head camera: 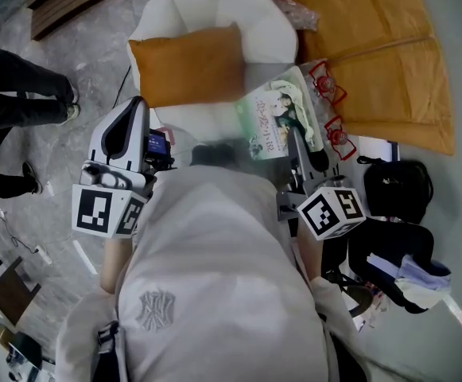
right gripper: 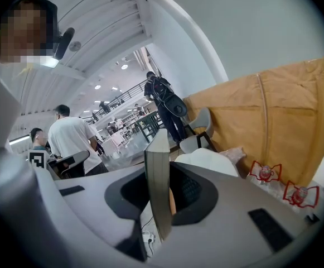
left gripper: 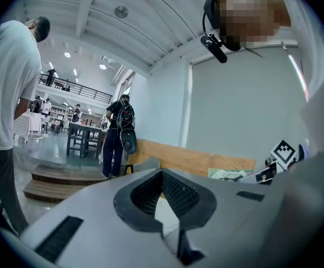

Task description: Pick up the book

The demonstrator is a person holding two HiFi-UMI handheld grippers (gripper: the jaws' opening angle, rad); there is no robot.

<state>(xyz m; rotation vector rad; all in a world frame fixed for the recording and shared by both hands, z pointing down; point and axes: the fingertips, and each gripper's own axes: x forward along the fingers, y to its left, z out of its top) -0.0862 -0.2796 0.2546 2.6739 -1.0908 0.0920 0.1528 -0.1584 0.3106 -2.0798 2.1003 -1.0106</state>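
White armchair (head camera: pixel 215 22), orange cushion (head camera: pixel 187 62), grey marbled floor (head camera: pixel 91 50)

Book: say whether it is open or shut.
Shut. The right gripper view shows the book edge-on, pages together, clamped between the jaws of the right gripper; the head view shows only its front cover.

Left tool (left gripper: pixel 162 175) shut, empty; right tool (head camera: pixel 297 138) clamped on book (head camera: pixel 274 122).

We see a white padded seat (head camera: pixel 254 22) on the grey floor (head camera: pixel 95 62), an orange cushion (head camera: pixel 187 64) lying across that seat, and a tan padded mat (head camera: pixel 374 46) just right of it.
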